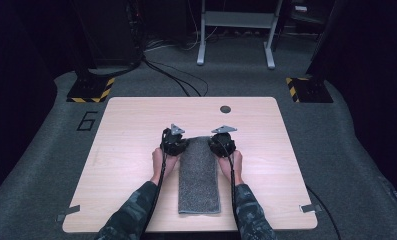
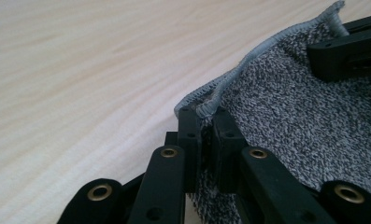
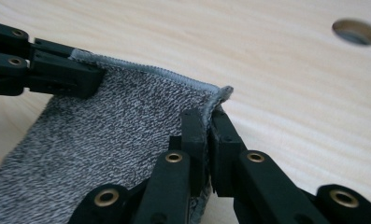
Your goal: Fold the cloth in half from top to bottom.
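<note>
A grey speckled towel [image 1: 199,175], folded into a long strip, lies lengthwise on the middle of the wooden table [image 1: 136,125]. My left gripper [image 1: 178,145] is shut on the towel's far left corner [image 2: 206,108], the hem pinched between its jaws. My right gripper [image 1: 220,144] is shut on the far right corner [image 3: 216,100]. In the left gripper view the right gripper's jaws [image 2: 346,46] clamp the towel's edge at the upper right. In the right gripper view the left gripper [image 3: 57,70] grips the other corner at the upper left. The far edge is lifted slightly off the table.
A round cable hole [image 1: 225,109] sits in the table near its far edge. Tape strips [image 1: 311,207] mark the near corners. Beyond the table stand a grey metal frame [image 1: 236,30] and floor cables [image 1: 176,75]. Hazard-striped bases [image 1: 91,90] flank the far side.
</note>
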A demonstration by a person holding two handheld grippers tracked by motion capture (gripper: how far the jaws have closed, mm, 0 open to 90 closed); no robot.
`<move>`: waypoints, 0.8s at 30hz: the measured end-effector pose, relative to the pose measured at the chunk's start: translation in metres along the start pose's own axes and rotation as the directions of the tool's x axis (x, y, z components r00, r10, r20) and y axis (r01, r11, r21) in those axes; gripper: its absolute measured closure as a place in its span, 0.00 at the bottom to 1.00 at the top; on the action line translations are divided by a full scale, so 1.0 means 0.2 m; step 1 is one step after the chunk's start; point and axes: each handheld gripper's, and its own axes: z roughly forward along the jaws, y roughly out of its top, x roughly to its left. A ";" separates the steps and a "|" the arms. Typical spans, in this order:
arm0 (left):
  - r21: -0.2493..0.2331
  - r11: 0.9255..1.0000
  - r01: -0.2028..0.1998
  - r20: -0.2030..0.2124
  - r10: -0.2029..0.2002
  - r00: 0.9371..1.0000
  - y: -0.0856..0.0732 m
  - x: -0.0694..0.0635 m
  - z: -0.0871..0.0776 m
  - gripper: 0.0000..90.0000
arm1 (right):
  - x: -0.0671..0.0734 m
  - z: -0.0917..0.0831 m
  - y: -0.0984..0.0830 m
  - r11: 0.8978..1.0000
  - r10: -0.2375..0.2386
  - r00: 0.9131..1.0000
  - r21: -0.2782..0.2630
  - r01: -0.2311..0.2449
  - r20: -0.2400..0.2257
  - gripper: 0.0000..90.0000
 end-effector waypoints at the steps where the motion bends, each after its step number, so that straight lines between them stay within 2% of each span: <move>1: -0.008 1.000 0.002 -0.001 -0.002 1.000 0.01 0.00 0.00 0.93 | 0.01 -0.01 0.01 1.000 0.013 1.000 -0.011 -0.013 -0.003 0.96; 2: -0.019 1.000 0.004 -0.005 -0.004 1.000 0.02 0.00 -0.02 0.93 | 0.00 -0.02 0.02 1.000 -0.003 1.000 -0.018 0.003 -0.001 0.96; 5: -0.030 1.000 -0.010 0.000 0.010 1.000 0.05 0.01 -0.04 0.93 | 0.01 -0.05 0.05 0.999 -0.005 1.000 -0.047 0.005 0.005 0.96; 8: -0.045 0.998 -0.033 -0.014 0.033 0.999 0.08 0.02 -0.06 0.93 | 0.00 -0.06 0.08 0.997 -0.006 1.000 -0.073 0.005 -0.008 0.96; 11: -0.062 0.998 -0.028 -0.016 0.028 0.999 0.10 0.03 -0.08 0.93 | 0.00 -0.08 0.11 0.996 -0.020 1.000 -0.085 0.019 -0.006 0.96; 14: -0.083 0.996 -0.042 -0.025 0.040 0.999 0.14 0.04 -0.11 0.93 | 0.00 -0.10 0.14 0.994 -0.030 1.000 -0.107 0.030 0.002 0.96; 19: -0.119 0.991 -0.059 -0.032 0.056 0.998 0.19 0.04 -0.17 0.93 | 0.00 -0.15 0.19 0.985 -0.050 0.999 -0.168 0.048 -0.003 0.96; 21: -0.147 0.987 -0.064 -0.039 0.059 0.998 0.21 0.04 -0.20 0.93 | 0.00 -0.18 0.22 0.980 -0.063 0.998 -0.190 0.062 -0.003 0.96; 24: -0.156 0.984 -0.088 -0.044 0.082 0.996 0.22 0.02 -0.23 0.93 | 0.01 -0.22 0.23 0.974 -0.067 0.998 -0.216 0.065 -0.001 0.96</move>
